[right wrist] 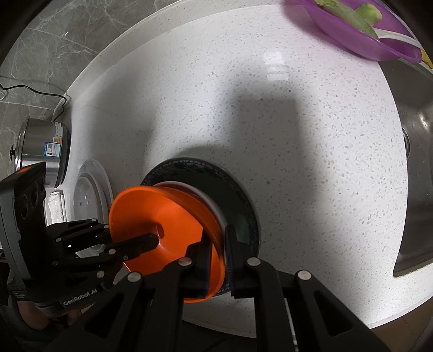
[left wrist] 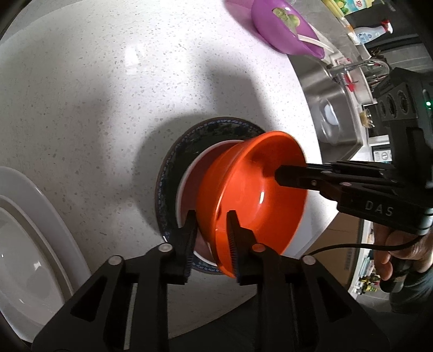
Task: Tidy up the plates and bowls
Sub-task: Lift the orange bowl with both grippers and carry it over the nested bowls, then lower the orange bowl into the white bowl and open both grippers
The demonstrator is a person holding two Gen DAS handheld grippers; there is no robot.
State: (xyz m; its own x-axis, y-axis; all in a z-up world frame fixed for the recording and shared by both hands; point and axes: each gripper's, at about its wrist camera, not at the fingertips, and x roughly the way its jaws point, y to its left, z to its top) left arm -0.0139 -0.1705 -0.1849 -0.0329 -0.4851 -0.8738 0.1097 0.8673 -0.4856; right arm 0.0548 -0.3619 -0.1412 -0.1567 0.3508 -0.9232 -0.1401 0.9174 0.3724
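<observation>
Counter [left wrist: 108, 94] of white stone with tiny grey specks fills both views, and big grey shadows lie across it. In the left view, a shiny metal sink [left wrist: 324, 89] with a tap [left wrist: 360, 67] sits at 2 o'clock. A spray bottle [left wrist: 373, 31] stands past it. A purple plate [left wrist: 284, 29] with a green vegetable [right wrist: 362, 16] on it is at 1 o'clock. White plates [left wrist: 40, 216] lie at 9 o'clock. In the right view, a silver pot [right wrist: 40, 151] stands at 9 o'clock, by a grey marble wall [right wrist: 40, 40].

The orange bowl [left wrist: 243, 189] is near the middle of the counter. It is tipped on its side. It sits over a white dish [left wrist: 186, 173], and that dish lies on a dark plate [left wrist: 167, 173] with a blue edge.

The left gripper [left wrist: 211, 216] is at 6 o'clock in its own view. Its fingers are a little spread, with the bowl's edge between them, and they do not seem to squeeze it. The right gripper [right wrist: 217, 232] is pinching the other edge of the bowl. In the left view it comes in from 3 o'clock, and a hand [left wrist: 400, 251] shows under it.
</observation>
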